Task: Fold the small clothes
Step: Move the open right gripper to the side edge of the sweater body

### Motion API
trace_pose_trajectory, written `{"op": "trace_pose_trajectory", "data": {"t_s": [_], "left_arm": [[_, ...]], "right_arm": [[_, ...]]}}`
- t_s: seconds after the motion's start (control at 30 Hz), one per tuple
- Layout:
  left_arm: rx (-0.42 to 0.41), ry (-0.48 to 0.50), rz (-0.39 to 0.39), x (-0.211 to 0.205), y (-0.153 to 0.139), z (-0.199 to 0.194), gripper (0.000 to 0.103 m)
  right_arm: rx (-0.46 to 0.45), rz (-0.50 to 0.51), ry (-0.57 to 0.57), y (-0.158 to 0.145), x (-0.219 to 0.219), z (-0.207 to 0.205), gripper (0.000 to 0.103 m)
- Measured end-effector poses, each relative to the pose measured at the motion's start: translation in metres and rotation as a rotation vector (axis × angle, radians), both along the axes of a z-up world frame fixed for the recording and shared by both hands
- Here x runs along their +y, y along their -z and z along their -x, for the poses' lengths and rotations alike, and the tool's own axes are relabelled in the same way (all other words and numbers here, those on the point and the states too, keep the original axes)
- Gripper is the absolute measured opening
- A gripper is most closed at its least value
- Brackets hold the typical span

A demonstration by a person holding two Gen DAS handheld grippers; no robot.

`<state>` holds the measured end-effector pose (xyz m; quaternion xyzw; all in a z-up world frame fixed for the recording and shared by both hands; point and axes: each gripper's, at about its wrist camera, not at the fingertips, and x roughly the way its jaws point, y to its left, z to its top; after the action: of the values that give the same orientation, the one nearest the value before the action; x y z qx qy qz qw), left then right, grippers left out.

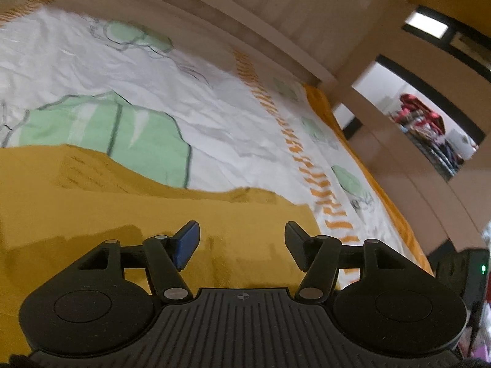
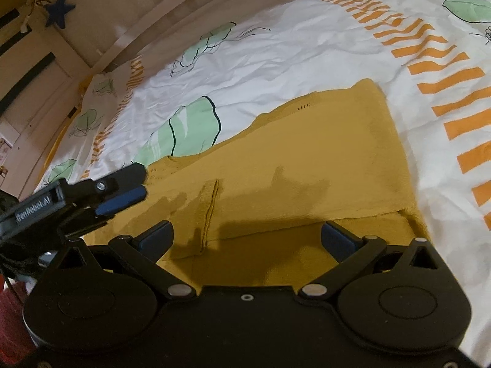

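We see a mustard-yellow garment (image 2: 307, 165) lying on a bedsheet (image 2: 276, 55) printed white with green leaves and orange stripes, and it is partly folded, one layer resting over another with a stitched seam running down its left part. Our right gripper (image 2: 247, 239) hangs just above the near edge of the garment with its jaws spread wide and nothing between them. Our left gripper (image 1: 242, 245) sits over the same yellow cloth (image 1: 122, 208), its jaws likewise wide apart and empty. From the right wrist view, the left gripper (image 2: 135, 184) reaches in from the left, its blue-padded fingertips at the garment's left edge. A wooden bed frame (image 1: 245, 9) runs beyond the sheet, and a dark blue star (image 2: 58, 10) hangs on the wall.
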<state>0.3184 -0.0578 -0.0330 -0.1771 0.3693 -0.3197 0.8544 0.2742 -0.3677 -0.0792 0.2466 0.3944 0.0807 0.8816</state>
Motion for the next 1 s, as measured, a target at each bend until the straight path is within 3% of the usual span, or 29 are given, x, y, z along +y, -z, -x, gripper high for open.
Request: {"op": "trace_pose_trajectory", "data": {"t_s": [0.27,0.53,0.7,1.0], "left_arm": [[0.009,-0.209,-0.156,0.038,-0.020,-0.014,0.064],[-0.015,-0.315,-0.447,0.064,-0.033,-0.024,0.066],[0.012,-0.345,-0.415,0.088,-0.039,-0.024,0.066],[0.035,-0.387,-0.373,0.118,-0.052,-0.022,0.066]], "right_arm": [[-0.054,0.038,-0.070,-0.001,0.010,-0.001,0.103],[-0.089,0.080,-0.140,0.002,0.030,-0.001,0.103],[-0.086,0.076,-0.166,0.001,0.046,-0.008,0.102],[-0.021,0.079,-0.157,0.002,0.072,-0.041,0.070]]}}
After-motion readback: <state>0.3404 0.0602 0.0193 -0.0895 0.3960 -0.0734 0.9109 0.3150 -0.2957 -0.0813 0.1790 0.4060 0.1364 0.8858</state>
